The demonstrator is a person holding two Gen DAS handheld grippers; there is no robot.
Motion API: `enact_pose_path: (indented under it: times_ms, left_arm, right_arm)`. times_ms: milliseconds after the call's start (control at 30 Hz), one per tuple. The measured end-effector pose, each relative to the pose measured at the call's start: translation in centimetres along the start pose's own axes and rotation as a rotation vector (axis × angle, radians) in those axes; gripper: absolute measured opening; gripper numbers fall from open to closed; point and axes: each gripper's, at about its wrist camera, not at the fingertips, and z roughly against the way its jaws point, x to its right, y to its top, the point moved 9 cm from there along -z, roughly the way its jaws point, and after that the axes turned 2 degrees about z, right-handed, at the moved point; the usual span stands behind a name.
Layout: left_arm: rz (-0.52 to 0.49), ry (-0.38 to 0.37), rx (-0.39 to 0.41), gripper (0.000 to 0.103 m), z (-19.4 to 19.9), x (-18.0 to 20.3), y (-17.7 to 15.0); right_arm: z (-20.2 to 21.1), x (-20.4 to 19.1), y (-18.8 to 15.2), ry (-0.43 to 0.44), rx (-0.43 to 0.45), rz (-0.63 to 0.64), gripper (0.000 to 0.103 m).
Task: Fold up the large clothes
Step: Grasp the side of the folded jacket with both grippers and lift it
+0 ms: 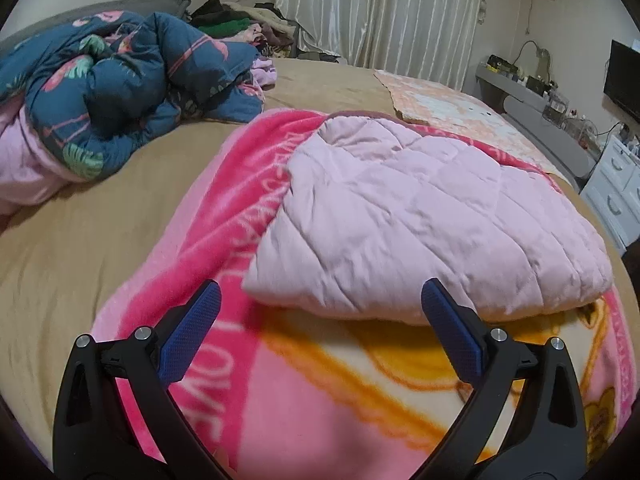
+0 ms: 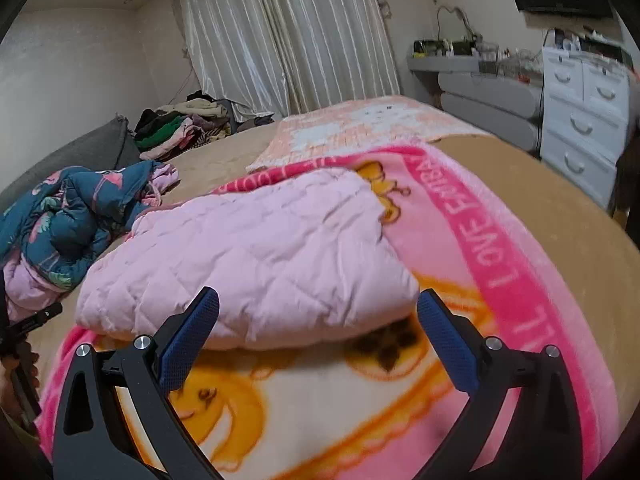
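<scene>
A pale pink quilted garment (image 1: pixel 420 216) lies folded into a thick rectangle on a bright pink cartoon blanket (image 1: pixel 320 392) spread over the bed. It also shows in the right wrist view (image 2: pixel 256 256), on the same blanket (image 2: pixel 520 280). My left gripper (image 1: pixel 320 300) is open and empty, just short of the garment's near edge, towards its left corner. My right gripper (image 2: pixel 318 308) is open and empty, at the garment's near edge, towards its right corner. Both hover a little above the blanket.
A crumpled dark blue flamingo-print quilt (image 1: pixel 120 92) lies at the left of the tan bed (image 1: pixel 100 240). A pile of clothes (image 1: pixel 240 28) sits at the far end by the curtains. A peach patterned mat (image 1: pixel 448 108) lies beyond. White drawers (image 2: pixel 584 120) stand right.
</scene>
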Motion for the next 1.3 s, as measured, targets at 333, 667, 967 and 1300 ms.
enact_pose_path:
  times_ms: [333,667,967,1300]
  left_arm:
    - [0.183,-0.102,-0.120,0.094,-1.8,0.3,-3.8]
    - [0.446,-0.171,-0.181,0.094,-6.7,-0.3,-2.7]
    - [0.483,-0.178,-0.189,0.095,-10.5,0.1,-1.7]
    - [0.490,-0.176,-0.182,0.095,-13.0,0.7,-1.7]
  right_arm:
    - [-1.2,0.8,-3.4,-0.078,-0.067,-0.057,0.099]
    - [-6.9,2.3,-5.2,0.008,-0.171,-0.383,0.099]
    - [-11.7,4.0,-4.9,0.087,-0.175,-0.617,0.099]
    - [-14.7,4.1,-3.9,0.117,-0.153,-0.629,0.099]
